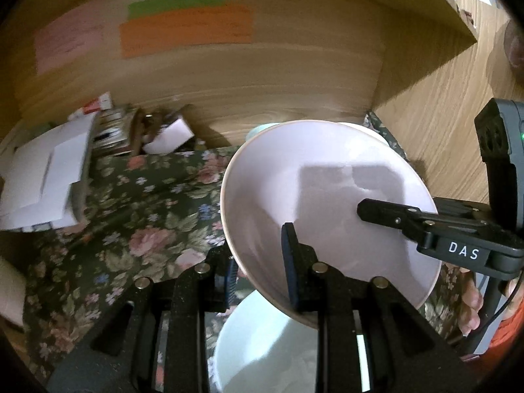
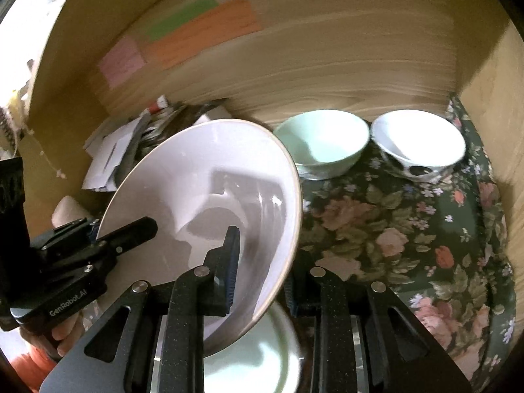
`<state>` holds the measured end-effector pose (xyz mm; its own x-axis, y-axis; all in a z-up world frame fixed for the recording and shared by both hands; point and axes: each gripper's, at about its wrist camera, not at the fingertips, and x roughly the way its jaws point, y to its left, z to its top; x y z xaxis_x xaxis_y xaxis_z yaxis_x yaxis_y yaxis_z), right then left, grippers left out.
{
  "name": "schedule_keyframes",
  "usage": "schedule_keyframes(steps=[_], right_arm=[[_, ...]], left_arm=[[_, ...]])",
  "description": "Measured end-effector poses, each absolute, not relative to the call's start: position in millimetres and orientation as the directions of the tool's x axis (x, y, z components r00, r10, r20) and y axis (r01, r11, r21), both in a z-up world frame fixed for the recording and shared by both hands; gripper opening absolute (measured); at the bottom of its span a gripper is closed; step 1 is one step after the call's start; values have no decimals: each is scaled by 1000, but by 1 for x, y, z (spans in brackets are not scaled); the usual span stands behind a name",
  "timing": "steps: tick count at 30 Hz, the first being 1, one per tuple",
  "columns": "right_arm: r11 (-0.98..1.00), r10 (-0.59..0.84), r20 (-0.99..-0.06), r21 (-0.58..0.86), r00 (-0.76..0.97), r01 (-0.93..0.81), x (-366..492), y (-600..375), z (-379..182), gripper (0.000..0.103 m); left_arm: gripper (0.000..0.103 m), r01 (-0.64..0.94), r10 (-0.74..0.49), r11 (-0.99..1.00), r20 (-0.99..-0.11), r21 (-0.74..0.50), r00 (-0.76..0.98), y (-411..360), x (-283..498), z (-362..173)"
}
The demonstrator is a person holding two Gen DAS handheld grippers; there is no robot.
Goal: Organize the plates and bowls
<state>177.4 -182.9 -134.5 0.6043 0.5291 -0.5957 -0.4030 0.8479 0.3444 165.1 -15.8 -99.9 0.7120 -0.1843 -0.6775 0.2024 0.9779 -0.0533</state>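
Wood-panelled alcove wall (image 2: 327, 52) behind, papered with orange (image 2: 203, 32), green (image 2: 180, 16) and pink sticky notes (image 2: 121, 60). Below it, surface draped in a dark floral cloth (image 2: 409, 229). Tilted above the cloth, a large pale lilac bowl (image 2: 203, 196), gripped from two sides: left tool (image 1: 258, 271) pinching the near rim, one blue-padded finger inside the bowl and the other outside it; right tool (image 2: 260, 281) pinching the opposite rim likewise, one finger inside, one outside. Each tool visible in the other's view, reaching over the bowl's edge. Directly under the lifted bowl, a pale mint dish (image 2: 255, 360), largely hidden by the bowl and tool fingers; bowl or plate, cannot tell. Toward the back wall, a mint-green bowl (image 2: 322, 144) upright on the cloth, just beside a white bowl with dark spots (image 2: 419, 145) at the right corner. At the back left, a blurred heap of white envelopes and papers (image 1: 46, 173), partly blocked from the right wrist view by the lilac bowl. Behind the heap, assorted small clutter (image 1: 144, 127), too blurred to name.
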Motion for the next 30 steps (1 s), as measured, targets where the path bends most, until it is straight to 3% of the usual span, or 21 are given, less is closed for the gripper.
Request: schedule_keyframes(steps=[30], right_arm=[[719, 643, -628, 299, 439, -627, 135, -59, -148, 22]], left_arm=[[25, -51, -14, 995, -658, -80, 753, 104, 61, -109]])
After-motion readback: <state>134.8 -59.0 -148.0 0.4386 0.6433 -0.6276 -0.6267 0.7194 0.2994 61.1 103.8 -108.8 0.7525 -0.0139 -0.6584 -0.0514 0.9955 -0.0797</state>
